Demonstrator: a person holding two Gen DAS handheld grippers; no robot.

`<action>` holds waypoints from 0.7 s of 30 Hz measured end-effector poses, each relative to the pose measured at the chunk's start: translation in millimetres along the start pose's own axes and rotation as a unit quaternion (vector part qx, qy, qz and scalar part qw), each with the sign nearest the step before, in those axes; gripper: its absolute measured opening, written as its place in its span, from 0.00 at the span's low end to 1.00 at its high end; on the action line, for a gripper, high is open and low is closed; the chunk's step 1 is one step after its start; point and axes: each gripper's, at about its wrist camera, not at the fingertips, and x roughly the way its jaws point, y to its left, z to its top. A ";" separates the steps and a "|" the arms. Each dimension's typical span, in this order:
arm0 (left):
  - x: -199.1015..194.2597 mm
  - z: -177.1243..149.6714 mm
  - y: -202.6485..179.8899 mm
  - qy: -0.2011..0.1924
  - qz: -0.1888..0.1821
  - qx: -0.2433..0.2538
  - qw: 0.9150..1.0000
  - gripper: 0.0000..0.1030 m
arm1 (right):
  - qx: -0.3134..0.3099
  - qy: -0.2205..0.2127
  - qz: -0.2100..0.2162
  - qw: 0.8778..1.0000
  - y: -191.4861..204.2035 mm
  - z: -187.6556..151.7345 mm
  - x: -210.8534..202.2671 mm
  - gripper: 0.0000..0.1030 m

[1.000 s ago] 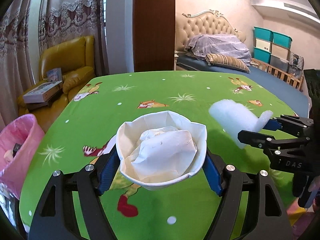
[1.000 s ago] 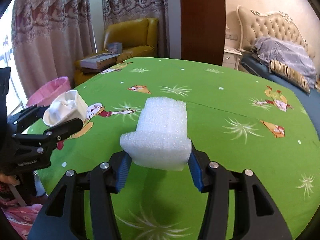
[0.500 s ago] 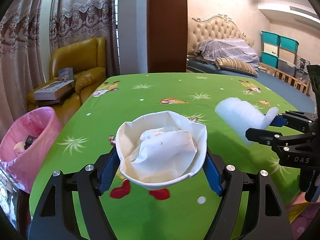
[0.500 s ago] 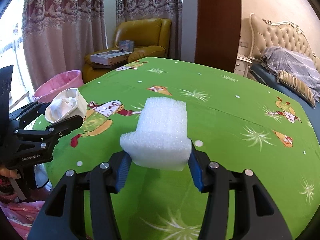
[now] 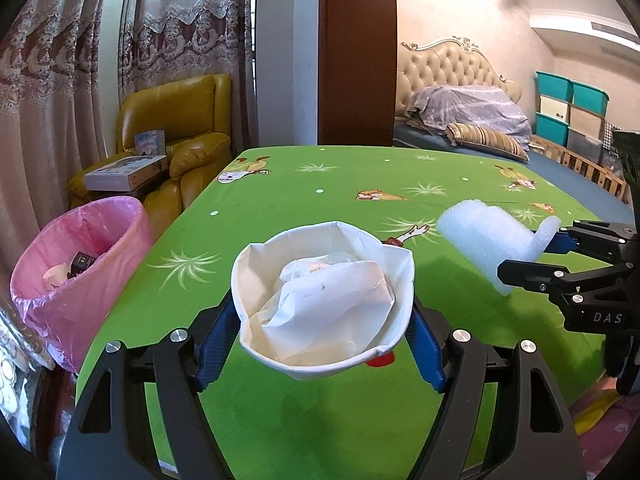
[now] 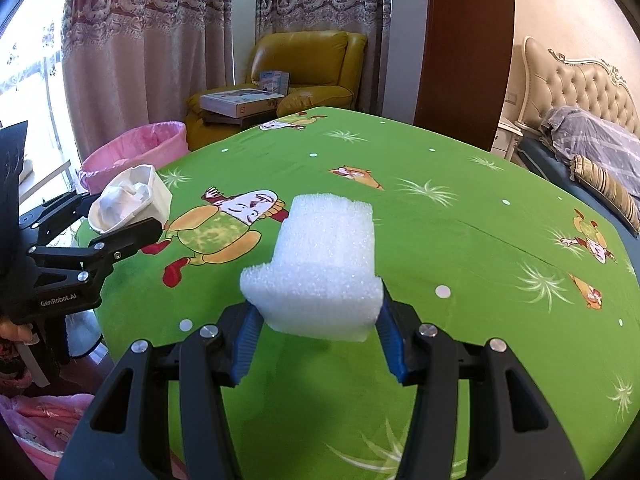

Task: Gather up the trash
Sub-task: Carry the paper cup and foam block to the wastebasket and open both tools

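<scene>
My left gripper (image 5: 322, 344) is shut on a crushed white paper cup (image 5: 320, 300) stuffed with crumpled paper, held above the green tablecloth (image 5: 328, 184). My right gripper (image 6: 318, 332) is shut on a white foam block (image 6: 320, 268), also held above the table. Each gripper shows in the other's view: the right one with the foam (image 5: 488, 246) at the right, the left one with the cup (image 6: 128, 198) at the left. A bin lined with a pink bag (image 5: 80, 264) stands on the floor off the table's left edge, with some trash inside; it also shows in the right wrist view (image 6: 136, 148).
A yellow armchair (image 5: 180, 128) with boxes (image 5: 124, 172) stands behind the bin, by the curtains. A bed (image 5: 472, 120) and stacked storage boxes (image 5: 572, 112) are at the far right. The table's left edge runs close to the bin.
Both grippers have moved left and back with their loads. The pink bin has come further into view and sits nearer the left gripper. Both grips are unchanged.
</scene>
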 end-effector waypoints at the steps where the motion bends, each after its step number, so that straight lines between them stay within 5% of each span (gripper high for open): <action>1: -0.1 -0.3 0.3 -0.001 0.000 -0.001 1.000 0.69 | 0.001 0.000 0.000 1.000 -0.2 -0.3 0.4 0.49; 21: -22.3 -13.8 28.5 -0.017 0.019 -0.020 0.999 0.69 | -0.009 -0.011 0.007 1.000 14.2 11.1 -0.3 0.49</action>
